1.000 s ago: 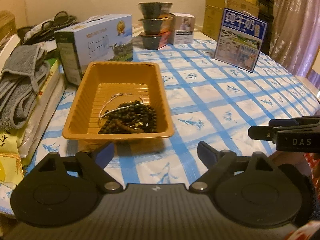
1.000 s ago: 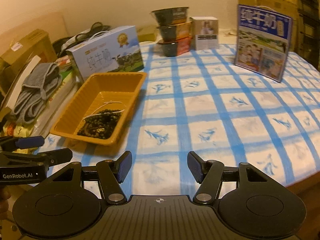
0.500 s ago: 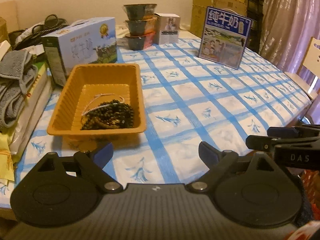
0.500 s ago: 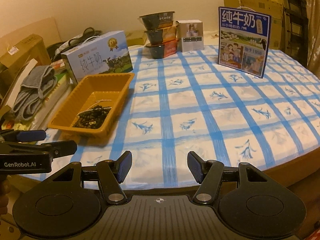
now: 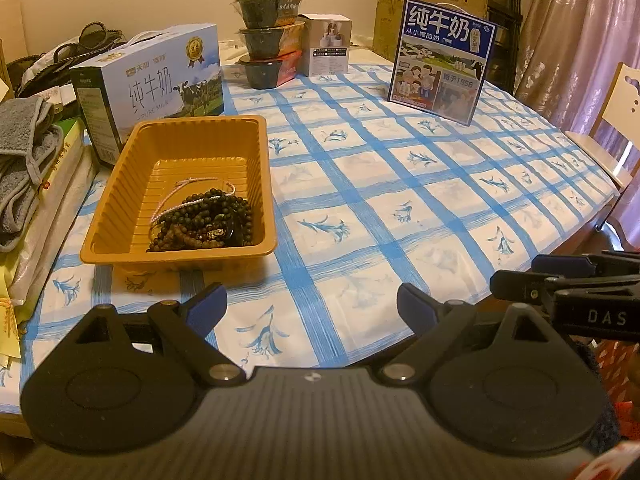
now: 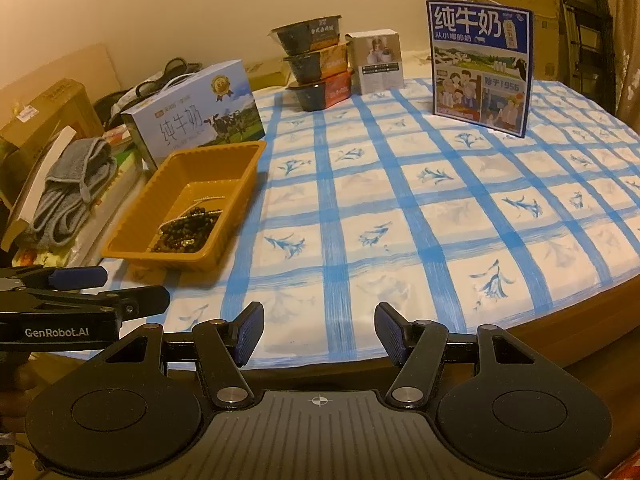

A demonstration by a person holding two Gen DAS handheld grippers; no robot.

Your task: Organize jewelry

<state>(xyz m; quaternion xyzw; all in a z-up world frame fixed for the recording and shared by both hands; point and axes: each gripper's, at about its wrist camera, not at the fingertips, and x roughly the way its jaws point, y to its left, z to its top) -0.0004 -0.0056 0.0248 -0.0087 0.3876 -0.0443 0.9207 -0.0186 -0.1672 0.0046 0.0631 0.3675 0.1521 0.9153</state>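
An orange plastic tray (image 5: pixel 120 188) (image 6: pixel 240 164) sits at the left of the blue-checked tablecloth. Inside it lies a heap of dark bead strings (image 5: pixel 208 220) (image 6: pixel 186 230) with a thin pale chain (image 5: pixel 188 186) beside them. My left gripper (image 5: pixel 312 304) hovers open and empty over the table's near edge, short of the tray. My right gripper (image 6: pixel 320 330) is also open and empty, at the near edge to the right of the tray. Each gripper shows at the side of the other's view.
Behind the tray stands a blue milk carton box (image 5: pixel 156 84) (image 6: pixel 196 116). Stacked dark bowls (image 5: pixel 268 40), a small white box (image 5: pixel 330 50) and an upright milk box (image 5: pixel 440 68) line the back. Folded grey cloth (image 5: pixel 20 152) lies left; a chair (image 5: pixel 616 120) stands right.
Both grippers have drawn back toward the table's near edge, so the tray and boxes look farther away. The jaws kept the same opening and nothing was picked up.
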